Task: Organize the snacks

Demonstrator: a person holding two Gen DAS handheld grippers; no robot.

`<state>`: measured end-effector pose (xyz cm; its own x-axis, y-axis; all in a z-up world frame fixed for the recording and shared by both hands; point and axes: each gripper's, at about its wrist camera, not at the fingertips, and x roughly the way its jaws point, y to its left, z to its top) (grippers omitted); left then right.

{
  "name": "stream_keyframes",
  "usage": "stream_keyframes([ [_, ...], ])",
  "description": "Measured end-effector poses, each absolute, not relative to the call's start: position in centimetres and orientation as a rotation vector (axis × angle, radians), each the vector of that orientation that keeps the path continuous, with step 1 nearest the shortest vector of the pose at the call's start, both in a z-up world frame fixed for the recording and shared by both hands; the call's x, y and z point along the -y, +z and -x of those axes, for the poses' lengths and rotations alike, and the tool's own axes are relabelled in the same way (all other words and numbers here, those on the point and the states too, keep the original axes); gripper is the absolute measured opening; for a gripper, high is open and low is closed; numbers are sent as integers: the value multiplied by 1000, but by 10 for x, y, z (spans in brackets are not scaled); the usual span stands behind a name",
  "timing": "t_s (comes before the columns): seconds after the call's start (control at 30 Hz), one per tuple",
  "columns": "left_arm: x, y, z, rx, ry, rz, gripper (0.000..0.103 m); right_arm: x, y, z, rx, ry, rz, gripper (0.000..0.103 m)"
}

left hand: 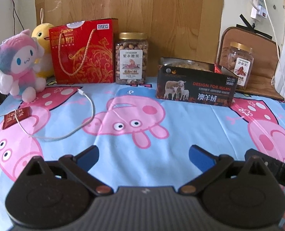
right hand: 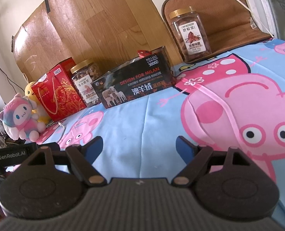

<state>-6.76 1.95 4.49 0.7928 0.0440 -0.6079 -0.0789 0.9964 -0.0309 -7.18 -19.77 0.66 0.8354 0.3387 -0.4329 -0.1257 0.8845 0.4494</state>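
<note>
A black open box (left hand: 195,85) (right hand: 136,80) with snack packets inside stands at the back of the cartoon-print bed sheet (left hand: 142,119). A gold-lidded jar of nuts (left hand: 131,58) (right hand: 85,80) stands left of it, beside a red gift bag (left hand: 82,52) (right hand: 57,94). A second nut jar (left hand: 240,65) (right hand: 190,32) stands on a brown cushion at the right. A small red packet (left hand: 17,116) lies at the near left. My left gripper (left hand: 143,155) and my right gripper (right hand: 139,146) are both open over the sheet, holding nothing.
Two plush toys (left hand: 17,65) (right hand: 21,117) sit at the far left by the gift bag. A white cable (left hand: 65,119) loops across the sheet near the red packet. A wooden board (left hand: 142,15) leans against the wall behind. A power strip (left hand: 258,5) hangs at the upper right.
</note>
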Motion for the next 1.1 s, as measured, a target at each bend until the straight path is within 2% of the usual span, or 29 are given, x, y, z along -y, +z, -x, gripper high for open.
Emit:
stream_keyframes([
  [1.1, -17, 40, 58, -704, 52, 61, 103, 199, 5, 70, -537, 251, -424, 85],
])
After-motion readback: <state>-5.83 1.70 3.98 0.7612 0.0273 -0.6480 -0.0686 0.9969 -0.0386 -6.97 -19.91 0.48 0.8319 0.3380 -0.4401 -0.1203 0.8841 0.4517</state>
